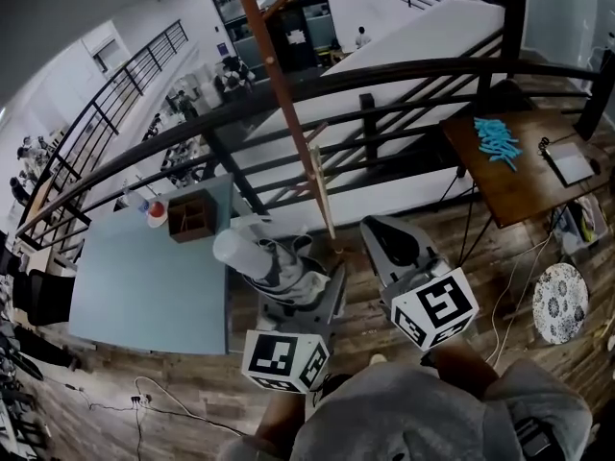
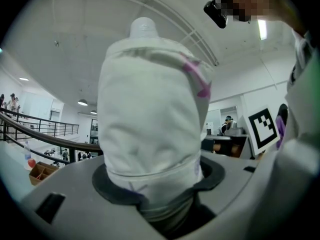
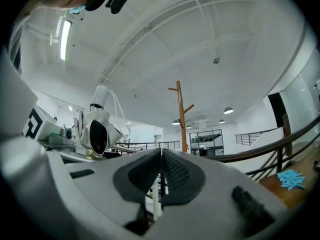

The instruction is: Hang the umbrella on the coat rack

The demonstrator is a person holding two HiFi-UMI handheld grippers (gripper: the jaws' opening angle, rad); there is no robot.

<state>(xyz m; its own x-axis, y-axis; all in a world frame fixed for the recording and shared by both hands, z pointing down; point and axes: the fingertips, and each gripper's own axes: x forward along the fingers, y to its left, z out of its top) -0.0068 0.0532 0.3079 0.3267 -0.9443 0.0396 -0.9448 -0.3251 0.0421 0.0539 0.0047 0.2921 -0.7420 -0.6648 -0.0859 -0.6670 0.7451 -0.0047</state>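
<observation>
A folded white umbrella (image 1: 261,257) with grey and purple patches stands upright between the pads of my left gripper (image 1: 293,291), which is shut on its lower part. In the left gripper view the umbrella (image 2: 150,104) fills the middle, capped by a white tip. To its right, my right gripper (image 1: 389,238) is shut with nothing in it; its dark pads (image 3: 175,173) meet. The wooden coat rack (image 1: 288,104) rises just ahead of both grippers, its pole (image 3: 180,116) with short pegs also standing beyond the right jaws. The umbrella (image 3: 97,129) shows at that view's left.
A dark metal railing (image 1: 404,70) runs across behind the coat rack, with an open hall below. A pale blue table (image 1: 144,277) with a cardboard box (image 1: 190,214) is at the left. A wooden table (image 1: 524,185) with blue items (image 1: 497,140) and a patterned round stool (image 1: 559,302) stand at the right.
</observation>
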